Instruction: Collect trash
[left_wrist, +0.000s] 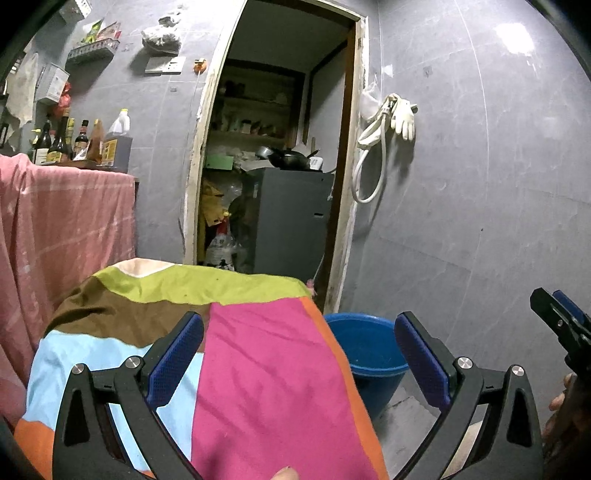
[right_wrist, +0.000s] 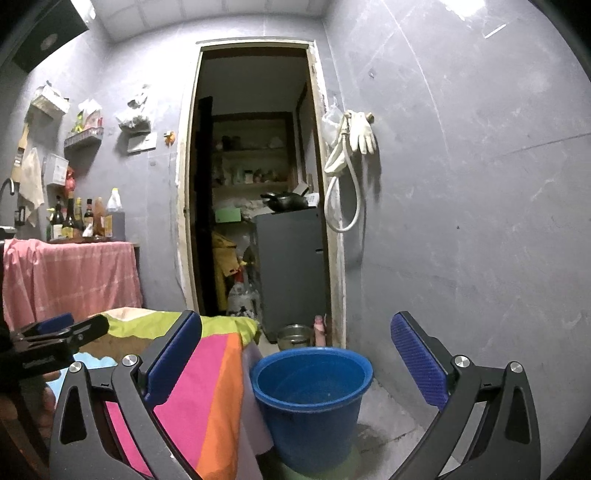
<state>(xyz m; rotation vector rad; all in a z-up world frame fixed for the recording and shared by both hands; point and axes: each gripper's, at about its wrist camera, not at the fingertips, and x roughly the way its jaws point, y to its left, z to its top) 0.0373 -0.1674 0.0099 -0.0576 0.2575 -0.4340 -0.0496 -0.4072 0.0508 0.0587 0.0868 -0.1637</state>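
Low surface at 7 o'clock in right wrist view, draped in patchwork cloth (right_wrist: 207, 398): pink, orange, lime, brown, light-blue panels; what lies underneath hidden. Floor (right_wrist: 391, 417) grey concrete. Blue bucket (right_wrist: 310, 402) stands on it at 6 o'clock, just beside cloth edge. Small metal pot (right_wrist: 294, 335) on floor at doorway. Counter (right_wrist: 74, 277) at 9 o'clock, pink cloth over it, bottles (right_wrist: 85, 218) on top.
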